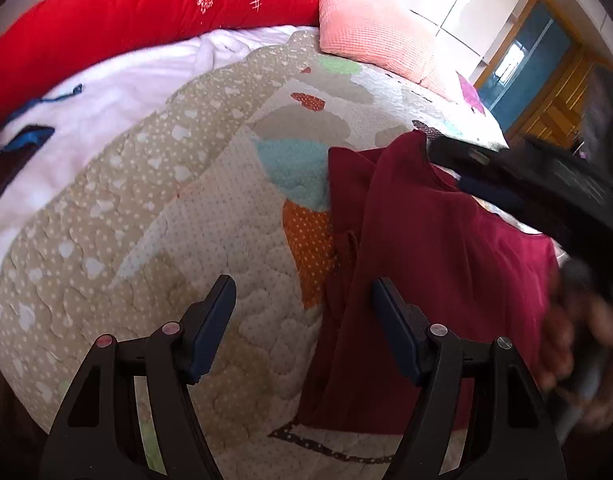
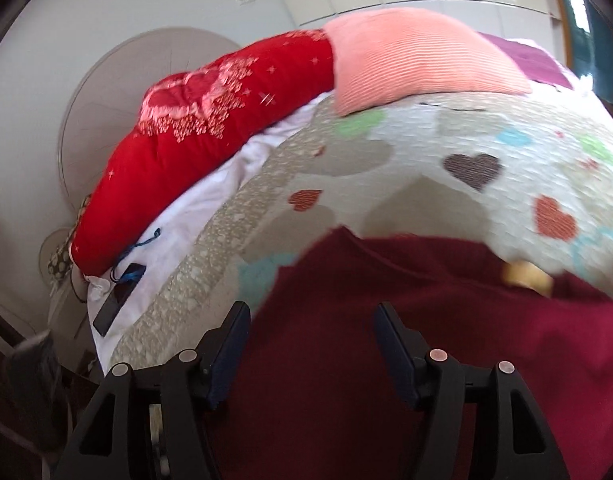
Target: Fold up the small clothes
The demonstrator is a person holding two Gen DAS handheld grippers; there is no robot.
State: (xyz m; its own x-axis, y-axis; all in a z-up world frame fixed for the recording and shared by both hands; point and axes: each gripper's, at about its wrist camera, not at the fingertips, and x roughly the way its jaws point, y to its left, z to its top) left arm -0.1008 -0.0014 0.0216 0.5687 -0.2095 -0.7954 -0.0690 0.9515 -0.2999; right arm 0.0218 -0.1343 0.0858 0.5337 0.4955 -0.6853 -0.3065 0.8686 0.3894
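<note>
Left wrist view: dark red garment (image 1: 426,264), soft, light, limp, partly folded on quilt (image 1: 186,208); best taken at an edge. Left gripper (image 1: 304,300) and right gripper (image 2: 310,328) both spread wide, nothing held.

Maroon garment (image 1: 418,248) partly folded (creased lengthwise), lying on quilt (image 1: 210,216).
</note>
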